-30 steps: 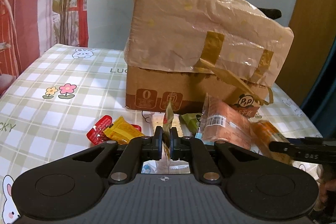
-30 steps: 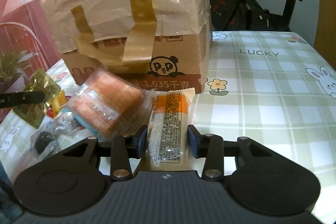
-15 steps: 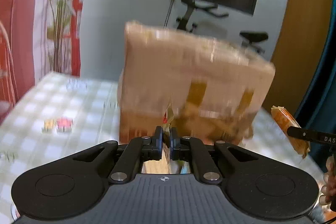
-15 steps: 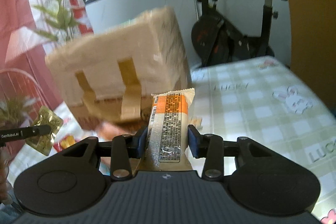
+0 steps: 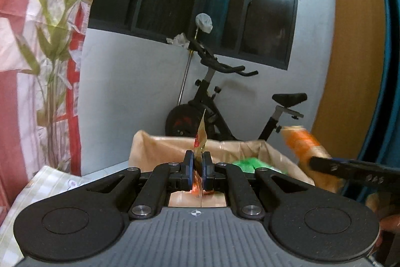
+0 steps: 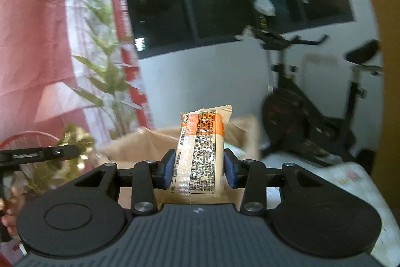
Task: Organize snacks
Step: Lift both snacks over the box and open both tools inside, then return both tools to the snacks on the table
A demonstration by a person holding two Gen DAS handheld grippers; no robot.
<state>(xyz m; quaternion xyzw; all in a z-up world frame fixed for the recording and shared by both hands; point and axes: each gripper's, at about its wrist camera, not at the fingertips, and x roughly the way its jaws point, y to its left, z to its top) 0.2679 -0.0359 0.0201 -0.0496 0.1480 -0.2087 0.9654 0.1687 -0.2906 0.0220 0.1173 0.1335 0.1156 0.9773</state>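
Left wrist view: the left gripper (image 5: 197,170) is clenched on a thin gold sachet (image 5: 200,139), which stands on edge between the blue pads, its upper corner rising above the fingertips and an orange-red part showing below them. Directly beyond the fingertips lies the open cardboard box (image 5: 150,149), seen from above its rim; its flaps stand up and a green packet (image 5: 250,164) rests inside, toward the right. At the right edge, the right gripper (image 5: 322,164) enters the frame side-on, carrying the orange snack bar (image 5: 300,142), which appears blurred above the box's right wall. Part of a hand (image 5: 385,222) shows at the lower right edge.

Right wrist view: the right gripper (image 6: 199,168) grasps the orange snack bar (image 6: 200,152) across its width, both blue pads pressed to the wrapper's sides; the printed label faces the camera and the crimped end points up and away. The open cardboard box (image 6: 140,142) sits just beyond and below the bar. At the left edge the left gripper (image 6: 67,150) reaches in with the gold sachet (image 6: 75,142), blurred, near the box's left side. Fingers (image 6: 7,214) of a hand show at the lower left.

Background, both views: an exercise bike (image 5: 225,104), a dark window (image 5: 225,4), a leafy plant (image 5: 50,54) and a checked tablecloth (image 6: 350,177).
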